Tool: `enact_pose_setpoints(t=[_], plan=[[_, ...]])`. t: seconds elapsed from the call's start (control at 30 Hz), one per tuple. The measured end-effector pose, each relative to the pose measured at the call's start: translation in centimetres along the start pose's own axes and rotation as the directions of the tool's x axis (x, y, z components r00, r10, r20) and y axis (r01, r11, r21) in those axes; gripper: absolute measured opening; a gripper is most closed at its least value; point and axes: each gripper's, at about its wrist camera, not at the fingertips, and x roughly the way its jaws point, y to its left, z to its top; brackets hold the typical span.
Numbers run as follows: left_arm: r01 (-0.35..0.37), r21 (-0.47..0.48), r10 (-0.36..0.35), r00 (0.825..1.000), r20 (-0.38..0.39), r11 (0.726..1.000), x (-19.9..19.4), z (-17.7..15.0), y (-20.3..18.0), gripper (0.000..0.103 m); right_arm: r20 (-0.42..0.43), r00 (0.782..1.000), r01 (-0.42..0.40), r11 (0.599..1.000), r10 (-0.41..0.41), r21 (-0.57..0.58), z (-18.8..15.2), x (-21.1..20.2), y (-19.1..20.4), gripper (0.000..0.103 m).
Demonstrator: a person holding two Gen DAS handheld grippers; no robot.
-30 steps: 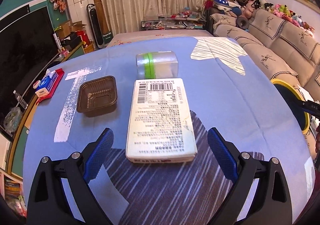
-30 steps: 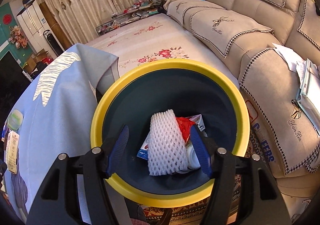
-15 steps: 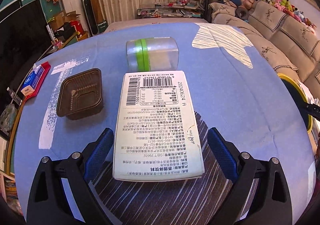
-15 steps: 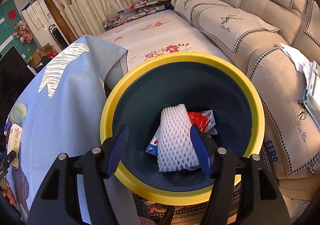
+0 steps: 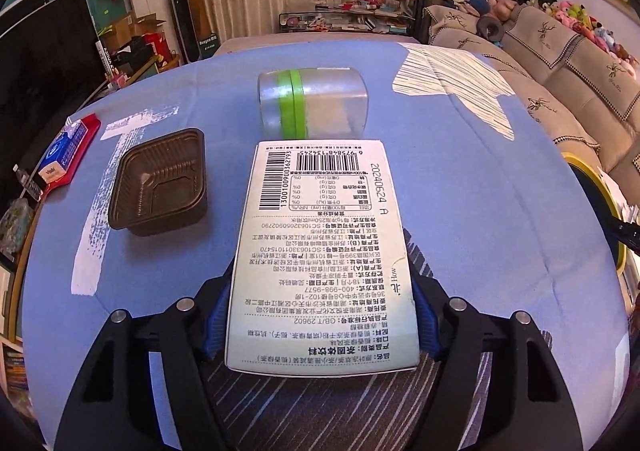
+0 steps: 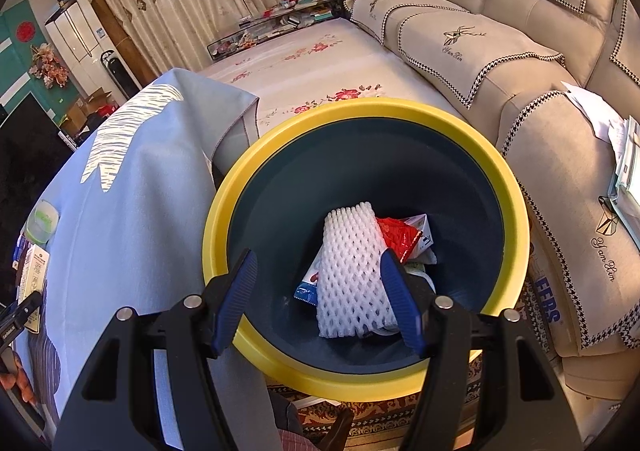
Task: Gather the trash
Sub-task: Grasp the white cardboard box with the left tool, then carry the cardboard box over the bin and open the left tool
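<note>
I have the left gripper point(image 5: 320, 325) down on the bench point(image 5: 500, 211), and its fingers point(image 5: 214, 327) have just been closing in on the pale green carton point(image 5: 320, 251) lying flat between them; both blue pads now sit against its long sides, so I read it as gripped. Straight ahead of the fingers, just beyond the carton's far end, a clear plastic jar point(image 5: 312, 107) with a green band lies on its side, very near the carton; I cannot tell if they touch. Ahead and to the left of the fingers sits an empty brown plastic tray point(image 5: 160, 179), apart from the carton. Further left, at the bench edge, a blue packet point(image 5: 60, 155) rests on something red.

The carton's printing faces me upside down: two barcodes, the date 20240624 A, GB/T 29602, the phone number 400-998-9577, and rows of Chinese text too fine for me to read with confidence.

My right gripper point(image 6: 320, 299) hangs over the yellow-rimmed bin point(image 6: 516, 219) beside the bench, fingers point(image 6: 236, 299) standing apart with nothing pressed between them. Below them, in the bin, lie a white foam net sleeve point(image 6: 348, 275), a red wrapper point(image 6: 400, 239) and a blue-and-white packet point(image 6: 306, 289). Past the bin on the right stands a beige sofa point(image 6: 480, 51) whose covers carry a deer figure and the script "Yan Xin"
</note>
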Motion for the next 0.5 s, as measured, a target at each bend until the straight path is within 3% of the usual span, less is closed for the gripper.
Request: enact_pose_setpoints(t=[0.27, 0.5], plan=[[0.039, 0.038, -0.041, 0.998, 0.051, 0.999, -3.3, 0.0, -1.8, 0.071, 0.020, 1.000, -0.012, 1.000, 0.011, 0.013, -0.1, -0.9, -0.7, 0.061], [0.099, 0.130, -0.113, 0.988, 0.105, 0.987, -6.6, 0.9, -6.1, 0.071, 0.041, 0.999, -0.029, 0.999, 0.028, 0.019, -0.4, -2.0, -1.6, 0.061]])
